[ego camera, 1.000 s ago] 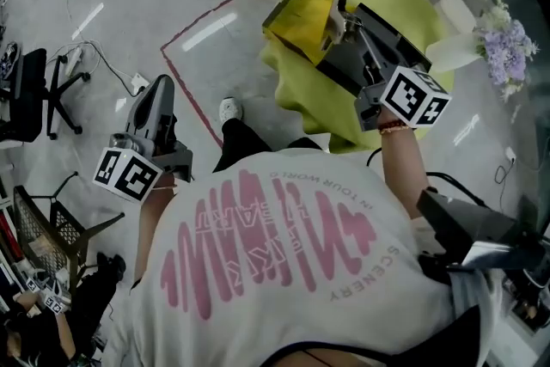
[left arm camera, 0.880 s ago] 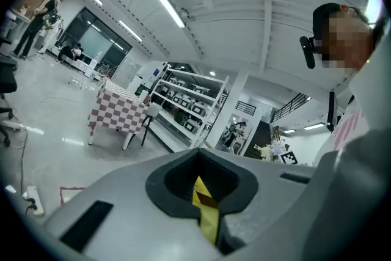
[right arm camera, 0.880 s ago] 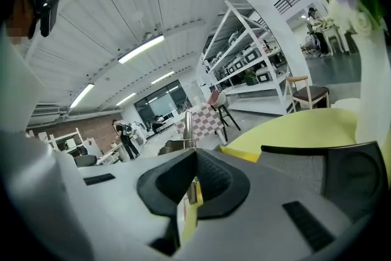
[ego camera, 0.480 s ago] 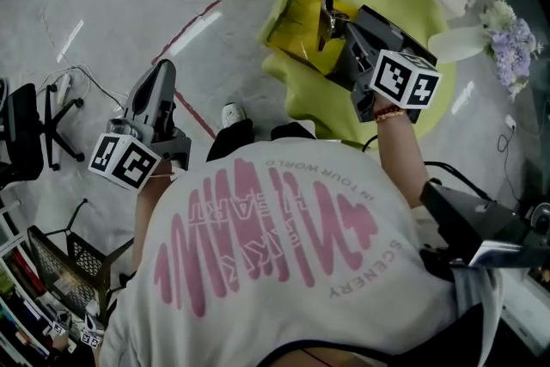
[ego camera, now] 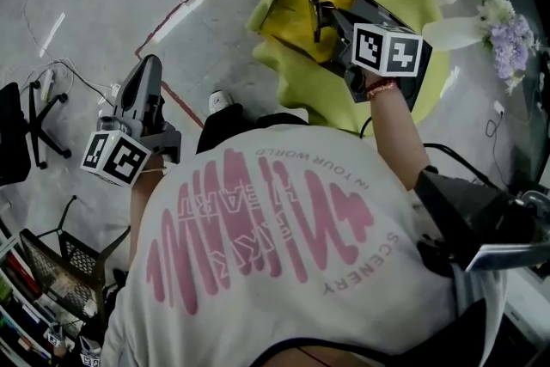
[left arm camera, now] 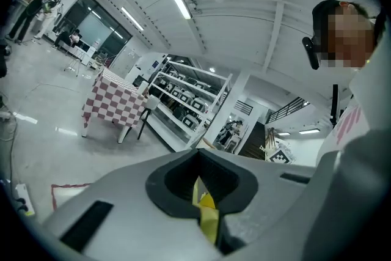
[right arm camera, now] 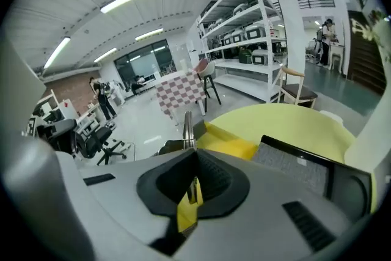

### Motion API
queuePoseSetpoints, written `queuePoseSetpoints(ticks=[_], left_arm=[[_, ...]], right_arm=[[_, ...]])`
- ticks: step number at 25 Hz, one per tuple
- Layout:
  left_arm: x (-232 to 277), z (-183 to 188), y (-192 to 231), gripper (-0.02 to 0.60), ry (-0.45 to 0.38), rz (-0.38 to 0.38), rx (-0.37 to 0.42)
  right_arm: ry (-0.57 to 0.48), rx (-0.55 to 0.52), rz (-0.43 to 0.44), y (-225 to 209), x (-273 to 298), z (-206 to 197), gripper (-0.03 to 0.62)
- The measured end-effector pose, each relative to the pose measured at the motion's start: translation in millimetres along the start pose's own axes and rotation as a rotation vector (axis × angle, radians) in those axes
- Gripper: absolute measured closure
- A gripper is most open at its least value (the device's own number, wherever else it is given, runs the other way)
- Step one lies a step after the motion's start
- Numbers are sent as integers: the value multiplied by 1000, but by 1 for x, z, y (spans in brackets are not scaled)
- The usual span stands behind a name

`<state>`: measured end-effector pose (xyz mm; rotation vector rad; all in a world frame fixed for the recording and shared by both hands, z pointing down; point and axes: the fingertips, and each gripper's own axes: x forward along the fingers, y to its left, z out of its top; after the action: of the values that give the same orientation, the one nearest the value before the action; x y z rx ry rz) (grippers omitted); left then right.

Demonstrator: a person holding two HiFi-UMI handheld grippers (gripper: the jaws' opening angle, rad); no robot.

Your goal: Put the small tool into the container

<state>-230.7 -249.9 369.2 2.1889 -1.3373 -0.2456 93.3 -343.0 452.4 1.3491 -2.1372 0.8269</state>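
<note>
The right gripper (right arm camera: 194, 156) has its jaws pressed together on the small tool (right arm camera: 188, 122), a thin flat strip of bright metal. They pinch its lower end, and the rest stands up beyond the jaw tips. The head view shows the strip upright against the yellow container (ego camera: 288, 13), at that container's near side. I cannot tell whether its tip is over the opening or just short of it.

Judging by its look, the tool is light and stiff, so it will not sag or bend in the grip. Its smooth, narrow faces are likely to be slippery, though. With so little of it between the pads, it could swivel or slide if it knocks the container's wall. A hold across the flat faces, nearer the middle, would steady it better than the present end grip.

The container appears thin-walled and light, so a nudge might shift it.

It sits on a round yellow-green table (right arm camera: 305, 125), with a black-framed grey panel (right arm camera: 305, 171) just beside it on the person's right.

The left gripper (left arm camera: 198, 156) is well away from the container, out over the floor on the person's left. Its jaws are closed with nothing between them except the yellow strip at their own seam, and it points into the room.
</note>
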Motion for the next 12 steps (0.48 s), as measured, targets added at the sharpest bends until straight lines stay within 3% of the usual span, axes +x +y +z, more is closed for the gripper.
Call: queuePoseSetpoints(ticks=[4,12], left_arm=[[-3,-3,0,575,-6,11,-4],[-17,-1,6,575,-43,47,-8]], right_arm=[[74,-59,-18,1,10,-3,588],[217,19,-7,-2,24,-6,586]])
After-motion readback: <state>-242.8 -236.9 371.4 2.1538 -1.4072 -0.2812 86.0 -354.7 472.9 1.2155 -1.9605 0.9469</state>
